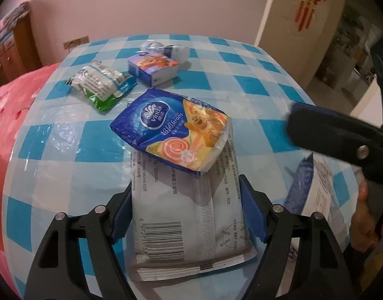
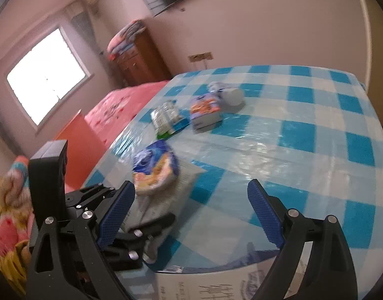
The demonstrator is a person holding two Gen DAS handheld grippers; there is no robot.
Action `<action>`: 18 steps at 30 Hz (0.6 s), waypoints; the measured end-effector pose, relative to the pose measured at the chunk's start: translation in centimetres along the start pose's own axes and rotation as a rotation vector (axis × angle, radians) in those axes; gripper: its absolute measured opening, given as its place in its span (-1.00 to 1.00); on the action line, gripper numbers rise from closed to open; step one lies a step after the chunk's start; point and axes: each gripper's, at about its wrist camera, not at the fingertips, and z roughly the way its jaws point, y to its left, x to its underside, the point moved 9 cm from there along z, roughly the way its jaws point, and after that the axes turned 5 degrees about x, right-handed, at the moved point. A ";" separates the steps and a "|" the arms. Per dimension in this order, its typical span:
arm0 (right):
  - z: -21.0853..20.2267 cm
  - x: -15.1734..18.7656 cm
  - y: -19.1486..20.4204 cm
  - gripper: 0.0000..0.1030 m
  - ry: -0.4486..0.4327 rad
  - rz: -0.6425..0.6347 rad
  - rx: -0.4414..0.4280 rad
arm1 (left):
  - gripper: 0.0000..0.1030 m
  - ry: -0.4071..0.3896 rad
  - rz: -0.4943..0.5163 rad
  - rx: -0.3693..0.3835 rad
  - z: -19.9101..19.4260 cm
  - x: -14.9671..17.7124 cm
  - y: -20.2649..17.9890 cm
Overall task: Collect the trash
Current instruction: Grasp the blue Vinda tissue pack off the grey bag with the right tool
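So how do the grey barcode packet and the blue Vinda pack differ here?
The grey packet lies flat between the left gripper fingers; the Vinda pack sits free, propped on the grey packet's far end. The grey packet is plain, the Vinda pack blue and orange. Both are soft wrappers on the checked tablecloth.

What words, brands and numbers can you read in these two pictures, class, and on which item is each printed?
"Vinda", "Ultra Strong": crumpled blue and orange tissue wrapper.
"6 97271533", partly hidden: barcode on the grey-white plastic packet between the left gripper fingers.
"16cm×19cm×12": same packet.
Chinese print on this packet, green-white wrapper, purple tissue box: too small.
Right wrist view: blurred, unreadable.
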 end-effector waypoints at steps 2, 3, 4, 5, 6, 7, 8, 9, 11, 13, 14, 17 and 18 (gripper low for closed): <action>0.5 0.1 1.0 0.75 0.012 -0.043 -0.006 | 0.48 -0.004 0.028 0.003 -0.1 0.2 -0.5; 0.6 0.1 1.6 0.75 0.017 -0.062 -0.013 | 0.48 -0.004 0.034 0.006 -0.1 0.3 -0.7; 0.8 0.2 2.0 0.73 0.022 -0.076 -0.029 | 0.48 -0.004 0.027 0.018 -0.1 0.4 -0.7; 1.0 0.2 2.2 0.73 0.031 -0.084 -0.043 | 0.48 -0.002 0.018 0.029 -0.1 0.5 -0.7; 1.2 0.3 2.4 0.73 0.040 -0.089 -0.051 | 0.48 -0.003 0.010 0.035 -0.1 0.6 -0.5; 1.5 0.3 2.3 0.73 0.055 -0.095 -0.053 | 0.48 -0.003 0.008 0.039 -0.1 0.7 -0.5; 1.9 0.3 2.2 0.73 0.066 -0.100 -0.053 | 0.48 -0.002 0.011 0.041 -0.1 0.8 -0.5; 2.1 0.3 2.1 0.69 0.073 -0.106 -0.052 | 0.48 0.000 0.015 0.038 0.0 0.9 -0.5; 2.6 0.5 2.0 0.61 0.090 -0.125 -0.052 | 0.48 0.000 0.020 0.040 0.0 1.0 -0.5; 3.1 0.9 1.9 0.59 0.114 -0.143 -0.054 | 0.48 -0.003 0.026 0.047 -0.1 1.1 -0.6; 3.3 1.0 2.0 0.58 0.122 -0.149 -0.056 | 0.48 -0.005 0.031 0.049 -0.1 1.1 -0.6; 3.9 1.3 2.2 0.58 0.141 -0.168 -0.064 | 0.49 -0.006 0.039 0.053 -0.1 1.2 -0.6; 4.1 1.3 2.4 0.58 0.145 -0.173 -0.069 | 0.49 -0.006 0.042 0.054 -0.1 1.3 -0.6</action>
